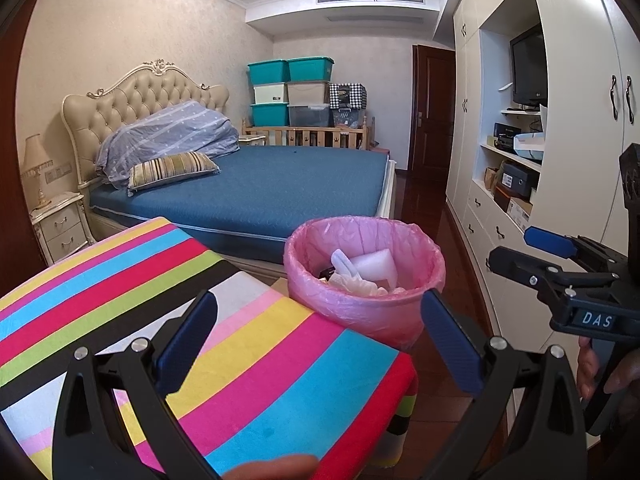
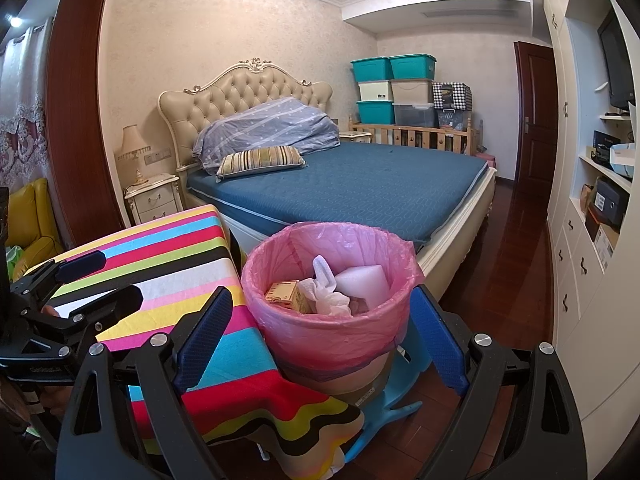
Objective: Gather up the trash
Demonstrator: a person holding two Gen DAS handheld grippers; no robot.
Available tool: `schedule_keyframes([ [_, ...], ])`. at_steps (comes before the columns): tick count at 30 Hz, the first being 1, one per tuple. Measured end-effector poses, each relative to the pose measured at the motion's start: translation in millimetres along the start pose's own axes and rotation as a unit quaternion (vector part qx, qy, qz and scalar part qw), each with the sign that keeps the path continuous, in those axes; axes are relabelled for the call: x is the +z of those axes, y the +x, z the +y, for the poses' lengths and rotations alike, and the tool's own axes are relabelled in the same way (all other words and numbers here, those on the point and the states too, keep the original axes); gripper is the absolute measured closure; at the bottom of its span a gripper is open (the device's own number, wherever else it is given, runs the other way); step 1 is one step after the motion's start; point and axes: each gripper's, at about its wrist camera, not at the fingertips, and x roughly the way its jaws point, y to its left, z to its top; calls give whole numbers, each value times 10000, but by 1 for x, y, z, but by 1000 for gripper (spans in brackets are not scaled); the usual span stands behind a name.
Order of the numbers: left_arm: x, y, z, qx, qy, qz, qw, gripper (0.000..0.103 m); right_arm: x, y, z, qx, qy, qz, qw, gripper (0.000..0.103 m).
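In the left wrist view, the left gripper (image 1: pixel 318 342) is seen with its two blue fingers spread wide and nothing between them. Below it a table covered by a striped cloth (image 1: pixel 120 280) fills the near left. Just beyond the table's right edge stands a trash bin (image 1: pixel 364 312) lined with a pink bag, between the table and a bed (image 1: pixel 256 192) that lies farther back. Inside the bin a white foam piece (image 1: pixel 376 266) and a crumpled white wrapper (image 1: pixel 356 280) are seen. At the far right the right gripper (image 1: pixel 556 256) is viewed from the side, near a white wardrobe (image 1: pixel 576 120); its fingers appear parted, with nothing held. Teal storage boxes (image 1: pixel 290 70) are stacked at the far wall.

In the right wrist view, the right gripper (image 2: pixel 320 338) is shown spread wide, its blue fingers lying on either side of the trash bin (image 2: pixel 332 344) in the picture, the bin being beyond them and apart. In the bin a small yellow box (image 2: pixel 286 296) is seen at the left, the crumpled white wrapper (image 2: pixel 326 292) in the middle and the white foam piece (image 2: pixel 362 282) to the right. The striped cloth (image 2: pixel 168 272) lies to the left, and over it, at the left edge, the left gripper (image 2: pixel 102 280) is seen parted and empty. Under the bin a light blue object (image 2: pixel 384 412) rests on the dark wooden floor (image 2: pixel 516 264). The bed (image 2: pixel 360 188) stands behind.
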Motion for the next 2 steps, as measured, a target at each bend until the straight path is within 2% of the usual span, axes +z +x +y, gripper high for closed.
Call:
schedule_keyframes([
  [2, -1, -4, 7, 49, -18, -2, 10000, 5, 1, 2, 8, 61, -42, 11, 10000, 18],
])
